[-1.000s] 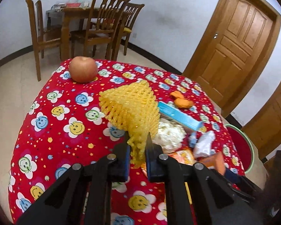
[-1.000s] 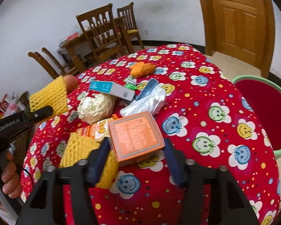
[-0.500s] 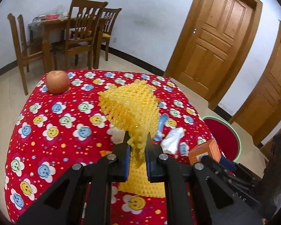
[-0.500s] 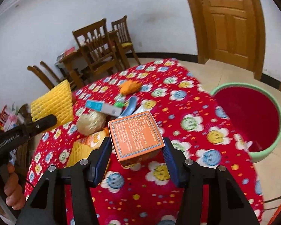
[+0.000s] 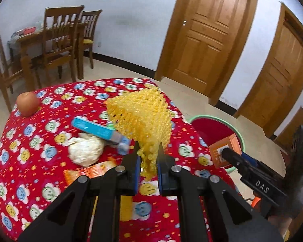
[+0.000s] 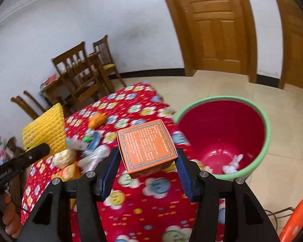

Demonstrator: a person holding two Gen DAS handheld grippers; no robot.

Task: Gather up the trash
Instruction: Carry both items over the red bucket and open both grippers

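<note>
The orange square cardboard box (image 6: 146,144) w/ printed text on its top face sits clamped between the blue-padded jaws of the right gripper (image 6: 146,161), which stand about half spread, pads pressing the box's two sides. It's held flat, label up, off the table and just short of the green-rimmed red plastic bucket (image 6: 266,125) on the floor beside the table. That placement makes sense: box looks lined up to go over the rim and drop in. The bucket already has some white crumpled scraps (image 6: 232,162) at the bottom, so it's prob. the trash bin.

The yellow foam fruit-net sleeve (image 5: 141,117) is pinched by its lower end in the left gripper (image 5: 148,161), jaws nearly shut on the thin mesh; the rest fans out above the fingertips, clear of the table. Soft, light stuff, so a tight nip at one end is enough. It's also carried toward the bucket side, a bit behind the box.

Left on the red flower-print tablecloth (image 5: 50,191): a blue-and-white flat carton (image 5: 95,130), a white crumpled paper ball (image 5: 84,151), an orange printed wrapper (image 5: 91,171), and orange peel (image 6: 97,119) further back. The red apple (image 5: 28,103) near the far edge prob. isn't trash.

Judgement: mid-task, two items in hand, several pcs still to fetch. Next needs each load over the bucket mouth before letting go; the net could snag on a pad.
</note>
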